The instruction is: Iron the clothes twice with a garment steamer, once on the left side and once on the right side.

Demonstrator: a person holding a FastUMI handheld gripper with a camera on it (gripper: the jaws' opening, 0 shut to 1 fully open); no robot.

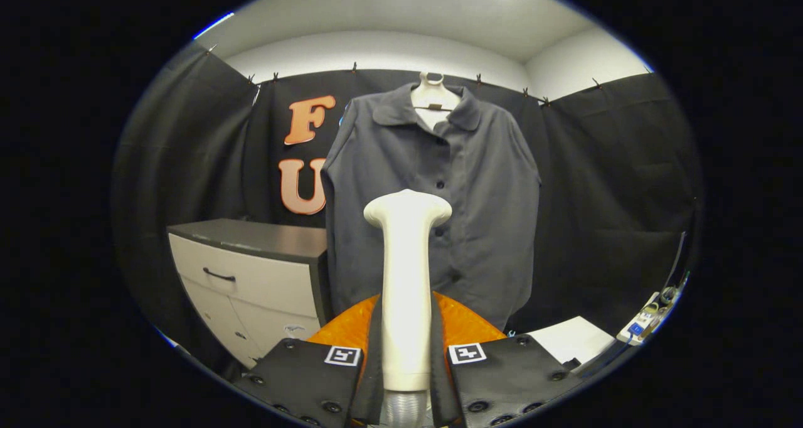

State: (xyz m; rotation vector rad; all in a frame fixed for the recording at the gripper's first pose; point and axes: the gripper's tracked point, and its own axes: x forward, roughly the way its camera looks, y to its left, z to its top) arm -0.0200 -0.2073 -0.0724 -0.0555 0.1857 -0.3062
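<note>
A white cabinet (251, 287) with a dark top stands against the booth's black cloth wall, beyond the claw's fingers and just beside the hanging shirt's lower hem. Its front shows a drawer with a dark handle (218, 275) above lower doors. On the other side, a white table (571, 340) carries a small blue-and-white device (646, 322) at its far edge.

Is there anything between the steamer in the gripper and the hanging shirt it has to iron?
Nothing visible. The gripper is shut on the steamer, whose head points at the dark shirt hanging straight ahead. The cabinet stands off to the shirt's side.
</note>
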